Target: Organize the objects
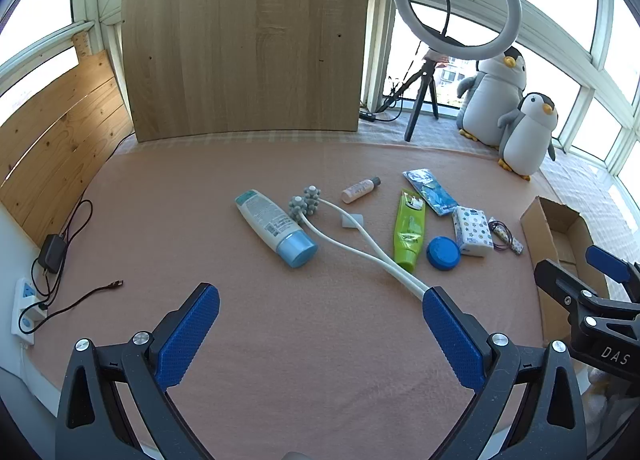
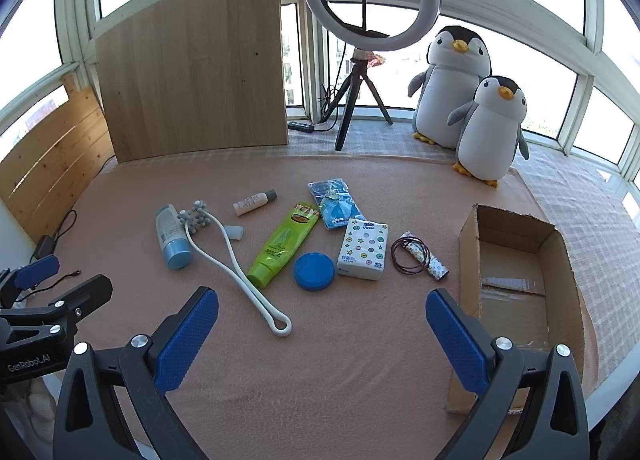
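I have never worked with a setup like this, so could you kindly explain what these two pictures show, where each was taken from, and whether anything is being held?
There is no robot arm here: a person carries a pair of hand-held tongs in each hand, each with a fisheye camera looking out along its blue-padded fingers. One picture looks from the left tongs, the other from the right tongs. Each view also catches the other tongs at its edge.

Both stand wide open and hold nothing; sorting has not begun.

On the pink cloth lie a white bottle with a blue cap, a white two-pronged massager, a small capped bottle, a green tube, a round blue lid, a tissue pack, a blue packet and hair ties. An open, empty cardboard box waits on the right.
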{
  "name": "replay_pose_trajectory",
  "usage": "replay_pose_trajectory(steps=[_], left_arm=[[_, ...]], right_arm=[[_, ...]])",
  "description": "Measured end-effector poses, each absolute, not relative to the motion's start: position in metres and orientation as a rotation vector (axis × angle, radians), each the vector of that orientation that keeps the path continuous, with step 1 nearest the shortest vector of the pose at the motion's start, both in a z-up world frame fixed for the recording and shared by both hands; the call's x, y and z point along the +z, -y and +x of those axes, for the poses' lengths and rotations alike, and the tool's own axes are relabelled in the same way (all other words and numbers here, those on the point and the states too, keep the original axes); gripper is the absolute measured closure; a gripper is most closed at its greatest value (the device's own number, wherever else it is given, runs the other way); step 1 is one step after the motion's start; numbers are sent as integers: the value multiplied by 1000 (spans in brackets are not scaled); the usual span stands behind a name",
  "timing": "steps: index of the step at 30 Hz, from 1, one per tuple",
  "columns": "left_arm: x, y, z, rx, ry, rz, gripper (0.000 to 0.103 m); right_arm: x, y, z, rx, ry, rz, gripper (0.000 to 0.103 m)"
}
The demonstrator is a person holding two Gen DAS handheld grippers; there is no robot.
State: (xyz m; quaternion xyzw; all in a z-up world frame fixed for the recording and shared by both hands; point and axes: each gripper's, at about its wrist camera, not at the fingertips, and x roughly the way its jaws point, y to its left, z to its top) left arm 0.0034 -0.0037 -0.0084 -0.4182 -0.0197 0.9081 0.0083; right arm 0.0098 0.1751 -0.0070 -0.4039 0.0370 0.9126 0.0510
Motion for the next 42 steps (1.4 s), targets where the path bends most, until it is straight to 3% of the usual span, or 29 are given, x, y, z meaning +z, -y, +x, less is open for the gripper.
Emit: replay_pose_trajectory(steps=[42], left_arm=[[-18, 6, -9, 2827, 74, -1327, 0]], right_arm=[[-19, -176, -3, 2782, -111, -1280, 1]])
